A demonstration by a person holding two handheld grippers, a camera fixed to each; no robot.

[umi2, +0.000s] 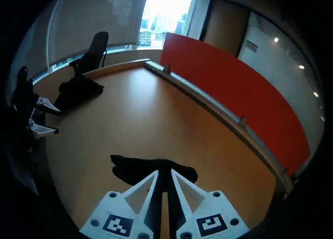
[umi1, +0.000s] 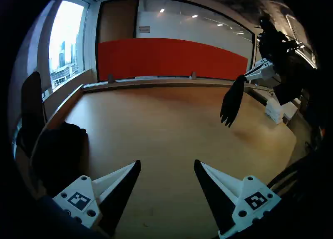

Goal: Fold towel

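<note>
our right hand-held gripper (umi2: 164, 171) has its fingers drawn almost together, and both press on a small dark towel (umi2: 133, 168) that spreads out just past the tips. in the left gripper view we see that same cloth dangling limp from the far hand-held gripper, up in the air above the wooden tabletop (umi1: 166, 122) and not touching it. our left hand-held gripper (umi1: 166, 162) stands wide open with nothing between its fingers, low over the bare wood and well apart from the towel. a second dark heap (umi1: 62, 151) lies at the tabletop's far corner near a chair (umi2: 93, 50); we cannot tell what it is. we judge the towel light and very soft: it droops straight down, holds no shape of its own, and will bunch or twist unless it is spread flat. we would lay it out on the wood first, then take it by two corners along one edge, one hand-held gripper at each, pinching thin fabric right at the hem so it does not slip free.
</note>
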